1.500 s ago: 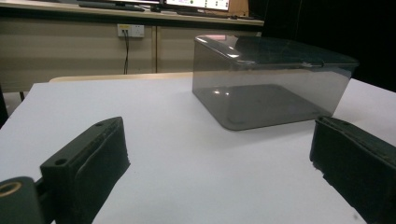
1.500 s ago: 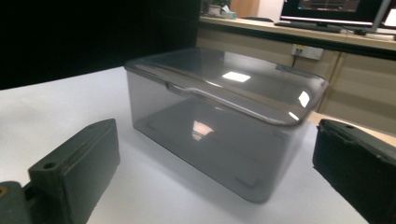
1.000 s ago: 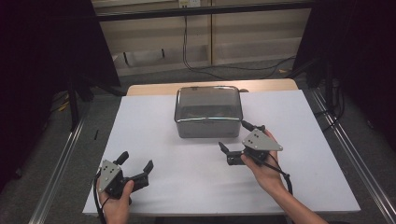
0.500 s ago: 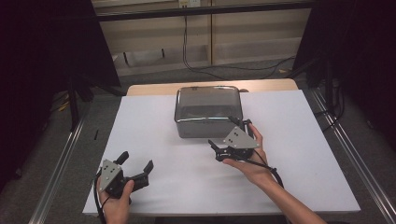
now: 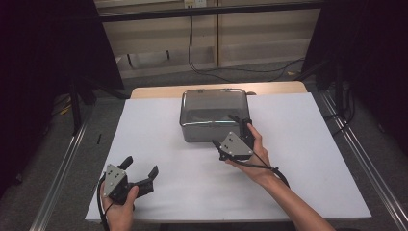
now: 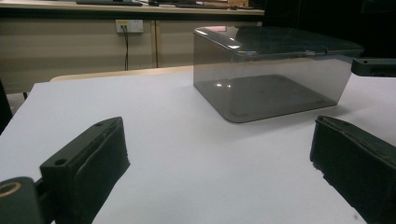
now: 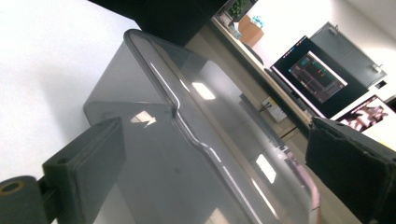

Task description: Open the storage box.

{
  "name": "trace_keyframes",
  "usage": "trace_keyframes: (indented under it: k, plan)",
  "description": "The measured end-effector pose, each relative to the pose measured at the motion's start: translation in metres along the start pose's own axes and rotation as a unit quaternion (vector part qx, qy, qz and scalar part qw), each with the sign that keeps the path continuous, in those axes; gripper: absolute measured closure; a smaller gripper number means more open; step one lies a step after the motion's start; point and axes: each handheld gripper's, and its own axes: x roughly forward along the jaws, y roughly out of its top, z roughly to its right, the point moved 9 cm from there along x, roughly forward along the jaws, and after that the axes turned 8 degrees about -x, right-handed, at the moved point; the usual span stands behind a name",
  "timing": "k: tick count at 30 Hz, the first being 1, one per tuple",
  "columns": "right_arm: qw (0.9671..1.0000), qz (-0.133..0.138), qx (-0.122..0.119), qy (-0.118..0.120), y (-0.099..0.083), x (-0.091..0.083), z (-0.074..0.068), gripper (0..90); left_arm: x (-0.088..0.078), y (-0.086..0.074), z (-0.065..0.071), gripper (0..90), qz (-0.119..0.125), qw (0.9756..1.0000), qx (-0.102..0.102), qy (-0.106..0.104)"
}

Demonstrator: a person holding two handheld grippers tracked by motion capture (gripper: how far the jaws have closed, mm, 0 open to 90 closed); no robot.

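A smoky grey see-through box with a closed lid stands at the back middle of the white table. My right gripper is at its near right corner, tilted, one jaw by the front wall and the other over the lid's edge. Its jaws have just been closing a little. In the right gripper view the box lies between the wide jaws of the right gripper, and the pads are not pressing on it. My left gripper rests open near the front left, and in its own view the left gripper points at the box.
Metal rails run along both sides of the table. A wooden strip shows behind the white sheet. Cables hang on the wall behind. A lit monitor stands far off in the right gripper view.
My right gripper has moved left and in toward the box, from beside its right front to its near right corner. The left gripper has stayed put.
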Motion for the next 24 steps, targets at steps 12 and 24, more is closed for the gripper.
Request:
trace_keyframes:
  k: [12,24]
  plan:
    - [0.9933,-0.022,-0.111,-0.022,-0.001,0.007,0.001,19.5,0.001,-0.001,0.000,3.9,-0.001,1.0000,0.001,0.000]
    - [0.9790,-0.038,-0.199,-0.026,-0.002,0.011,-0.008,36.4,0.003,-0.003,0.003,3.8,-0.008,1.0000,0.002,-0.002]
